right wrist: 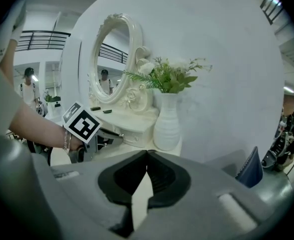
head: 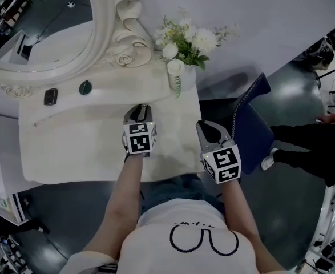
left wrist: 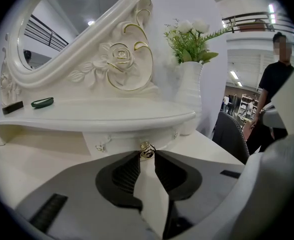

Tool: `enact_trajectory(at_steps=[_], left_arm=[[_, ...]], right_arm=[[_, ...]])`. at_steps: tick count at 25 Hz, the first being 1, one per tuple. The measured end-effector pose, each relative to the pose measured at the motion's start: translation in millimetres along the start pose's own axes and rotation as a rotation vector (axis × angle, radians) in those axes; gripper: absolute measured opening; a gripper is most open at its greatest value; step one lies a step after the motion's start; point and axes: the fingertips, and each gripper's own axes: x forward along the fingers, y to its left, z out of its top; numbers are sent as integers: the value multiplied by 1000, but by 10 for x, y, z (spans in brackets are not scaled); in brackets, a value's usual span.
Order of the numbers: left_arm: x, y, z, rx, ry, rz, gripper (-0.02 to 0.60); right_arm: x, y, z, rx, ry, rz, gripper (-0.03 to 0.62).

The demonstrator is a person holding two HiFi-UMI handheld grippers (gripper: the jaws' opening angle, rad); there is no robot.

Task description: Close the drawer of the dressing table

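Note:
The white dressing table (head: 70, 147) has a raised shelf (left wrist: 96, 115) with a small drawer front (left wrist: 129, 140) under it. A gold knob (left wrist: 147, 150) sits on that front. My left gripper (left wrist: 147, 155) points at the drawer and is shut on this knob, whose sides the tips pinch. From above, the left gripper (head: 138, 109) reaches under the shelf's edge, which hides the drawer there. My right gripper (right wrist: 147, 153) is shut with nothing in it and hangs off the table's right corner (head: 204, 125), apart from the drawer. It sees the left gripper (right wrist: 104, 135) at the drawer.
An oval mirror (head: 41, 27) in an ornate frame stands behind the shelf. A white vase of flowers (head: 176, 73) is at the table's right end. A black case (head: 51, 96) and a green item (head: 85, 87) lie on the shelf. A blue chair (head: 253, 119) and a person (head: 315, 147) are to the right.

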Motion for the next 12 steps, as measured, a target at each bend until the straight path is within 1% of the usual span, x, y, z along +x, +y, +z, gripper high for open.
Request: enact_trajectory(at_steps=[2, 3, 5, 6, 8, 12], left_arm=[[-14, 10, -9, -17, 7, -15, 98], [-27, 13, -15, -23, 13, -25, 128], [-76, 8, -16, -33, 21, -53, 216], [-112, 5, -3, -35, 19, -66, 242], [-200, 9, 48, -27, 5, -85, 262], [-440, 100, 197, -15, -56, -95, 262]], right_arm=[[-7, 28, 3, 1, 0, -5, 3], [-13, 45, 7, 3, -1, -8, 3], [-27, 82, 24, 10, -5, -15, 3], [-33, 100, 37, 14, -7, -20, 3], [-46, 129, 78, 22, -16, -33, 3], [-98, 192, 203, 40, -46, -61, 3]])
